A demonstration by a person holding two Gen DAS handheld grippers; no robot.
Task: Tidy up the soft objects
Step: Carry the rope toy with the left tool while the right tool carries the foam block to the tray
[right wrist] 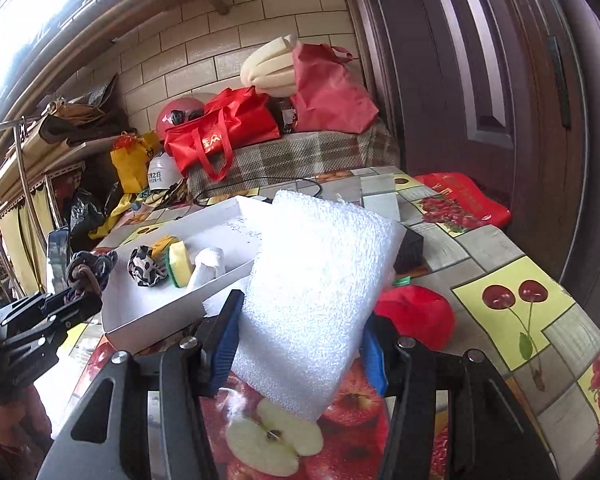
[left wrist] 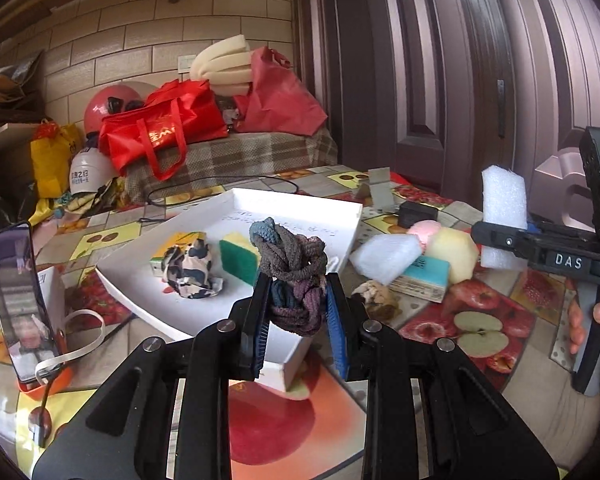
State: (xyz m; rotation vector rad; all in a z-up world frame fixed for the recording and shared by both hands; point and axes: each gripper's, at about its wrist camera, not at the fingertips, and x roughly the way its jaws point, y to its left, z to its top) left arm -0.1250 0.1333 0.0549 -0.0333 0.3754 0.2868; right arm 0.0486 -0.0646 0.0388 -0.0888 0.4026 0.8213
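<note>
Table: fruit-picture cloth (right wrist: 540, 280) covered it, and all the soft things sat on top.
White tray (left wrist: 140, 276): it lay in the middle of the table, just ahead of both grippers, with a sponge and a spotted cloth already inside.
Foam block (right wrist: 320, 300): it was big, white and bubbly, and held up off the table, to the right of the tray. It looked very light and squishy, so a hard squeeze would likely dent it. Holding it low on its two flat sides looked best.
Right gripper (right wrist: 296, 344): its blue fingers were pressed on the foam block from both sides.
Knotted cloth (left wrist: 294, 276): it was a grey and purple bundle, held up over the tray's near corner. It looked soft and floppy, not slippery, and loose ends could droop. The thick middle of the knot looked like the best place to hold.
Left gripper (left wrist: 296, 308): its fingers were squeezed on the lower part of the knotted cloth.
Spotted cloth (left wrist: 190, 268): it sat crumpled in the tray.
Sponge (left wrist: 239, 259): yellow and green, it stood just beside the spotted cloth.
</note>
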